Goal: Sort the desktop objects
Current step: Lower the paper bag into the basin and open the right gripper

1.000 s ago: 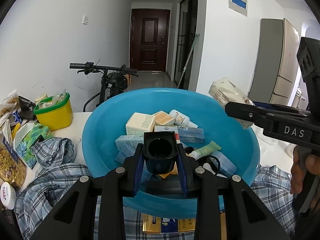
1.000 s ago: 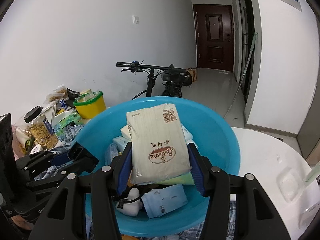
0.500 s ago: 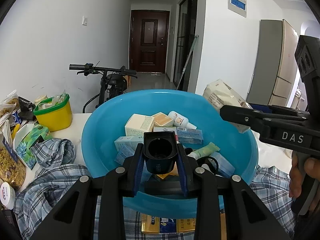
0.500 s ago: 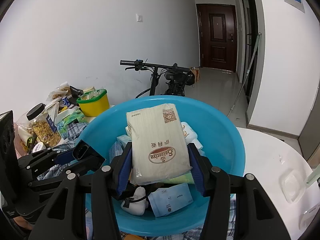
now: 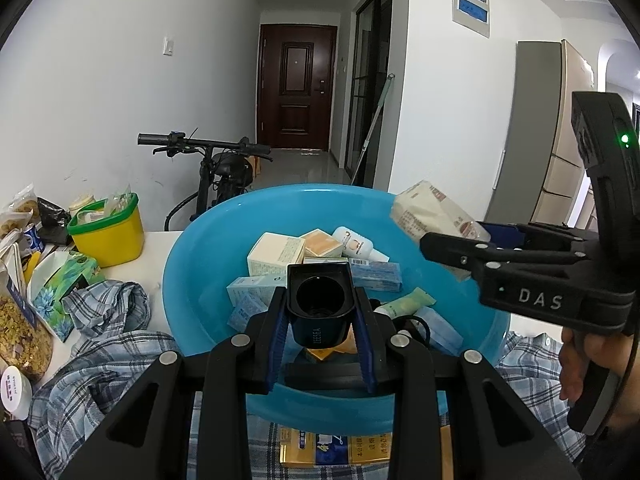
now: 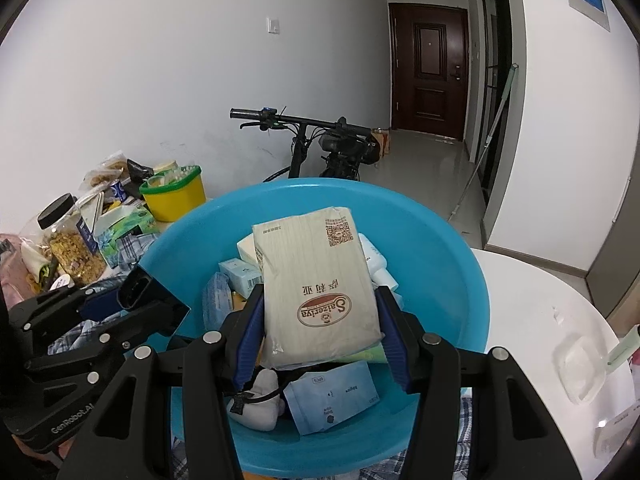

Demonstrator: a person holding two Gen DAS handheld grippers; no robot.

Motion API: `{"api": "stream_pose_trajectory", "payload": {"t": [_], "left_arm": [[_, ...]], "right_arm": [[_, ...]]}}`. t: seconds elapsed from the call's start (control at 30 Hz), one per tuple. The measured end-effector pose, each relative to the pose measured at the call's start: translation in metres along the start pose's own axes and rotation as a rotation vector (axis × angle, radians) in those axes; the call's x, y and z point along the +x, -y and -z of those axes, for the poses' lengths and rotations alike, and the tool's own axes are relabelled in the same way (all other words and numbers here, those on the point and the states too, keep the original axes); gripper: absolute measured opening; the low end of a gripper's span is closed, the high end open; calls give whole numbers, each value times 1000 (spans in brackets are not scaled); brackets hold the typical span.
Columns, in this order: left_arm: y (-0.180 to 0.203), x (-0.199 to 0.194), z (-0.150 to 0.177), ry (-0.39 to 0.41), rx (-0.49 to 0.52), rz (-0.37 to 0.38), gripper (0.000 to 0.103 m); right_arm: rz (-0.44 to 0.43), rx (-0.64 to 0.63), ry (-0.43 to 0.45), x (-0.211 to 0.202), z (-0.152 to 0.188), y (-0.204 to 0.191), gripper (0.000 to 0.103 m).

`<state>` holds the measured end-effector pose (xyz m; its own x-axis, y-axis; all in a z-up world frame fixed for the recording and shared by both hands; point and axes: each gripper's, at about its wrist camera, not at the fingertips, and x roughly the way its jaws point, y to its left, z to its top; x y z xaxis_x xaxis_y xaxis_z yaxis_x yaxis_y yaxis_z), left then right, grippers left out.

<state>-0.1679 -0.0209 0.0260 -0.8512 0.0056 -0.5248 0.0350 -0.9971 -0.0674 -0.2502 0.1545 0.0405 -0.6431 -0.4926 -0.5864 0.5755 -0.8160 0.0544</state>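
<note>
At frame centre over the blue basin (image 5: 192,280), we are clamping a black ZEESEA container (image 5: 320,308) in our left gripper (image 5: 320,346), while our right gripper (image 6: 320,344) is gripping a beige Saizeriya-labelled packet (image 6: 316,284) above that basin.

My left gripper (image 5: 320,322) clamps a dark cap at my twelve o'clock; my right gripper (image 6: 320,334) pinches a packet at two o'clock.
</note>
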Motion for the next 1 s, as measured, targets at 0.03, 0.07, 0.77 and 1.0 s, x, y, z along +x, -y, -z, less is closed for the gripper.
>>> {"api": "stream_pose_trajectory", "payload": {"t": [0.03, 0.07, 0.77, 1.0], "left_arm": [[0, 0, 0, -1, 3, -2, 33], [0, 0, 0, 1, 1, -2, 33], [-5, -3, -1, 6, -14, -5, 33], [-3, -3, -1, 5, -10, -2, 33]], "right_arm": [[-2, 2, 7, -1, 0, 0, 52], [-2, -3, 9, -2, -1, -2, 52], [-13, -30, 26, -5, -1, -13, 35], [75, -44, 92, -14, -2, -15, 103]]}}
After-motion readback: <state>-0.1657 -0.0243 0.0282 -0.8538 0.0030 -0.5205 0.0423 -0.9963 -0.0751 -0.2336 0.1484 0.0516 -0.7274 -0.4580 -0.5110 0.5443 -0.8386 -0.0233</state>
